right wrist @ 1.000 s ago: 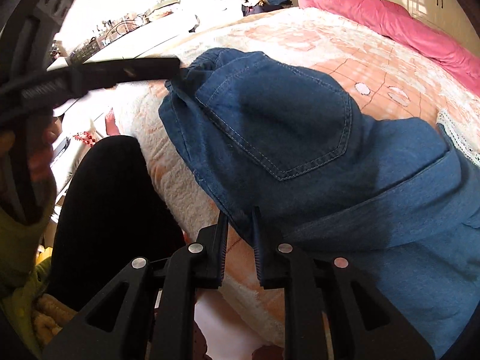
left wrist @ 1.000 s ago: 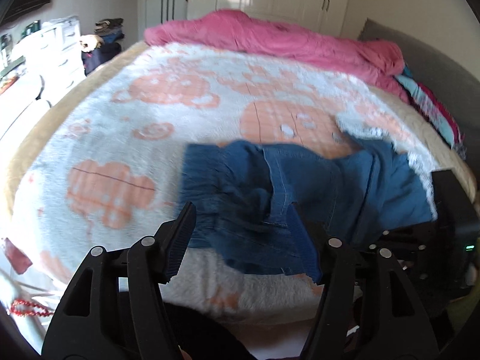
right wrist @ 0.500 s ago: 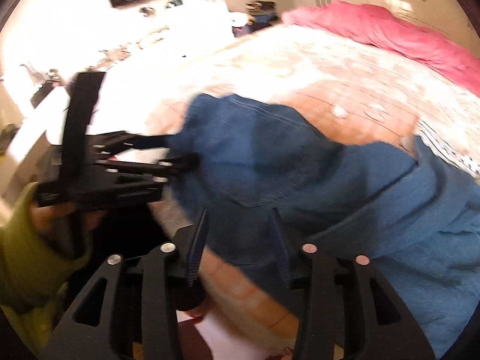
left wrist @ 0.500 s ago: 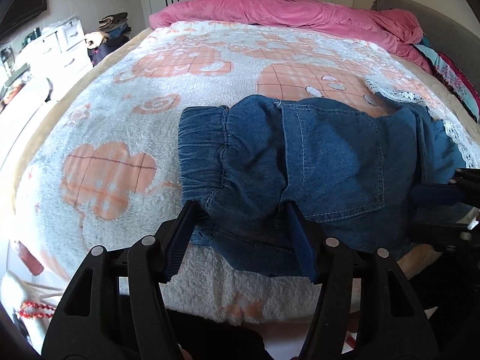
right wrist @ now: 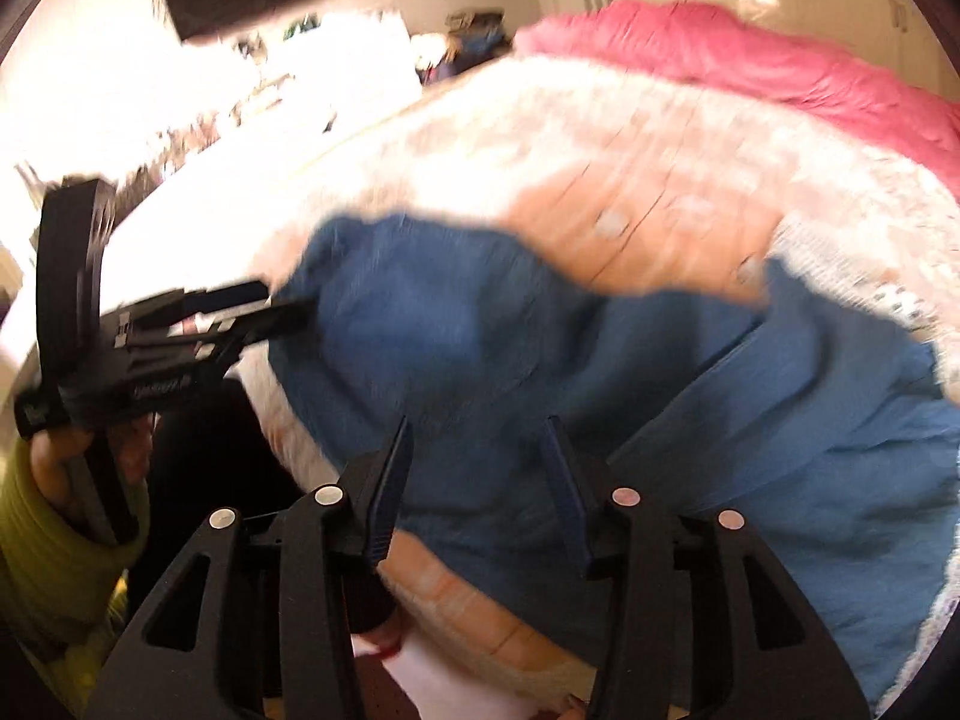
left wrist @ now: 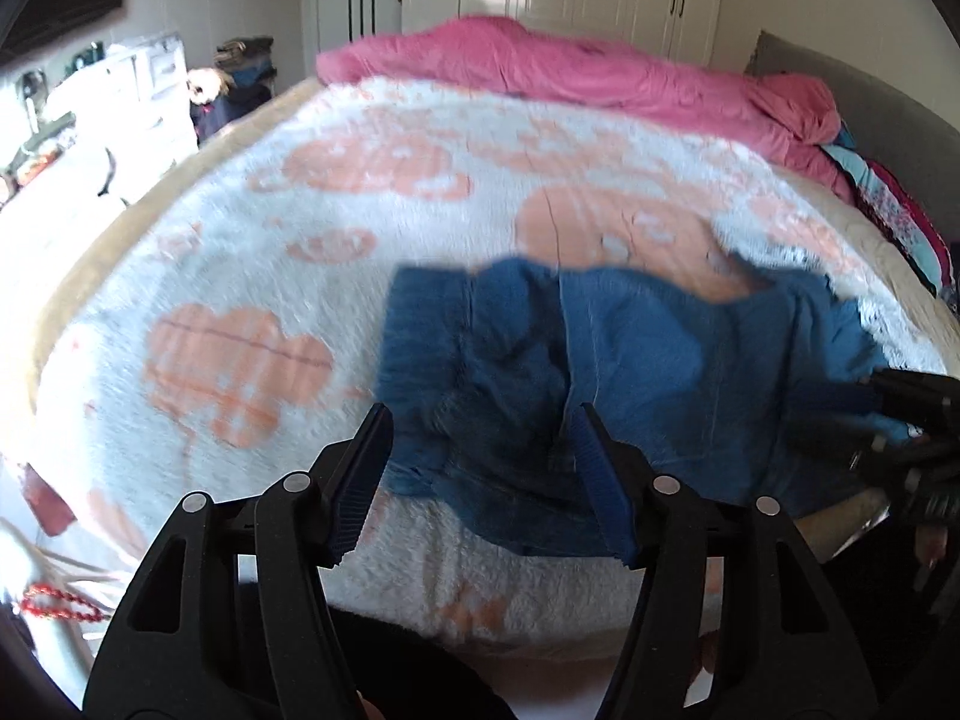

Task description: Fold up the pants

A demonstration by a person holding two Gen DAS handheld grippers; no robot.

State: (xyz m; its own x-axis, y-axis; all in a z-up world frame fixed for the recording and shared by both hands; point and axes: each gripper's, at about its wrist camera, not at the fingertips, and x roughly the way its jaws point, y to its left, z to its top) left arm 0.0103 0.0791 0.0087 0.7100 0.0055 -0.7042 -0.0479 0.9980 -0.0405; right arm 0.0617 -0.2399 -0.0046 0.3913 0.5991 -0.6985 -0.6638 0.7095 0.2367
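On the fleecy bedspread (left wrist: 252, 276), near its front edge, the left gripper (left wrist: 480, 474) hovers with its jaws spread wide and nothing between them, just before the elastic waistband end of the denim pants (left wrist: 630, 372). To the right, the right gripper (right wrist: 474, 492) likewise gapes empty over the rumpled cloth. The pants look bunched into a rough bundle, so smoothing and further folds seem left.

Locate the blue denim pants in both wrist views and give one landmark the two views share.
Left wrist: denim pants lie centre-right on the blanket, beyond the open left gripper.
Right wrist: the pants fill the centre and right, ahead of the open right gripper.
Shared landmark: the pink duvet along the far side of the bed.
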